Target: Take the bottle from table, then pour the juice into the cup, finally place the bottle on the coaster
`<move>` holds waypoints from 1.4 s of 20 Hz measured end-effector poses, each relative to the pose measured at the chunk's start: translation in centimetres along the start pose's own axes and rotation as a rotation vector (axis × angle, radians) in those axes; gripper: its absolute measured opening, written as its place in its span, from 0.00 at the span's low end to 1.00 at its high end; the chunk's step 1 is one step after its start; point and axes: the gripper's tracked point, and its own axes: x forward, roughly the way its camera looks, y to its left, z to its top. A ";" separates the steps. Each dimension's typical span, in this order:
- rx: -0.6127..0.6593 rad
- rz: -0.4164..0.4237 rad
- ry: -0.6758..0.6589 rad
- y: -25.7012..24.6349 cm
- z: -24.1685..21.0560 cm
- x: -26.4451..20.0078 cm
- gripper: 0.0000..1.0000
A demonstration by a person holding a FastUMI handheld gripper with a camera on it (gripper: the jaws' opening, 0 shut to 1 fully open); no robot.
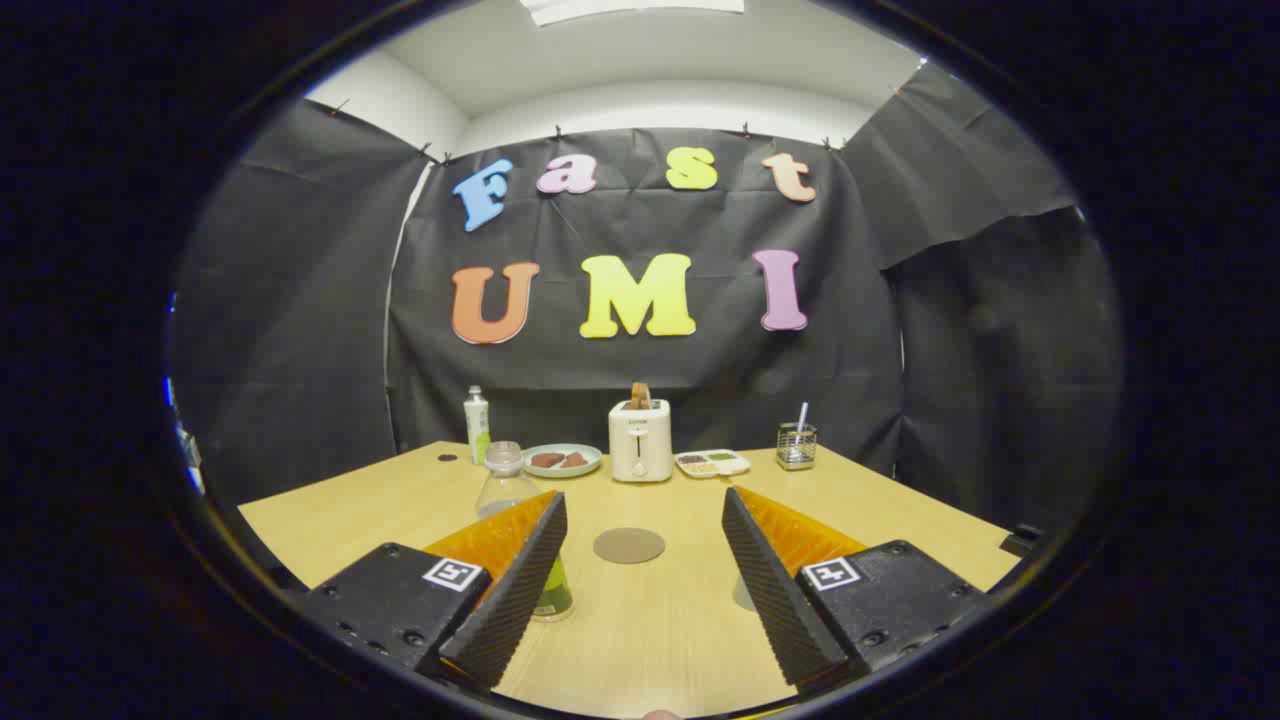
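Eyeing that clear plastic bottle [505, 490] behind your left finger, gripper [640, 560] spread wide and empty, you'll want the squishy, slick body mid-height

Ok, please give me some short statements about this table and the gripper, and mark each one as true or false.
1. The gripper is shut on the bottle. False: its fingers stand wide apart with nothing between them.
2. The bottle stands upright on the table, partly behind one finger. True.
3. The round coaster lies on the table just beyond the open fingers. True.
4. The toaster lies tipped on its side. False: it stands upright at the far edge, with a slice sticking out of the top.
5. A plate with brown pieces sits beside the toaster. True.
6. The bottle stands on the coaster. False: it stands apart from it, to one side.
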 end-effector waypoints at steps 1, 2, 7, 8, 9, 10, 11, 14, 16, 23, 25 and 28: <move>0.000 -0.004 0.001 -0.1 -0.2 -0.1 1.00; -0.001 -0.010 0.001 -0.3 -0.1 -0.2 1.00; -0.002 -0.016 -0.013 -0.3 0.4 -0.6 1.00; -0.010 -0.014 -0.014 -0.1 0.5 -0.7 1.00; -0.019 -0.013 -0.015 0.0 0.5 -0.8 1.00; -0.024 -0.012 -0.019 0.0 0.6 -0.9 1.00; -0.025 -0.012 -0.024 0.0 0.8 -1.0 1.00; -0.022 -0.002 -0.031 0.3 1.0 -0.9 1.00; -0.025 0.003 -0.026 0.5 0.7 -0.7 1.00; -0.027 0.033 -0.030 1.6 0.1 -0.6 1.00; -0.045 0.064 -0.017 2.7 -0.7 -0.5 1.00; -0.057 0.117 0.033 4.5 -3.0 -0.2 1.00</move>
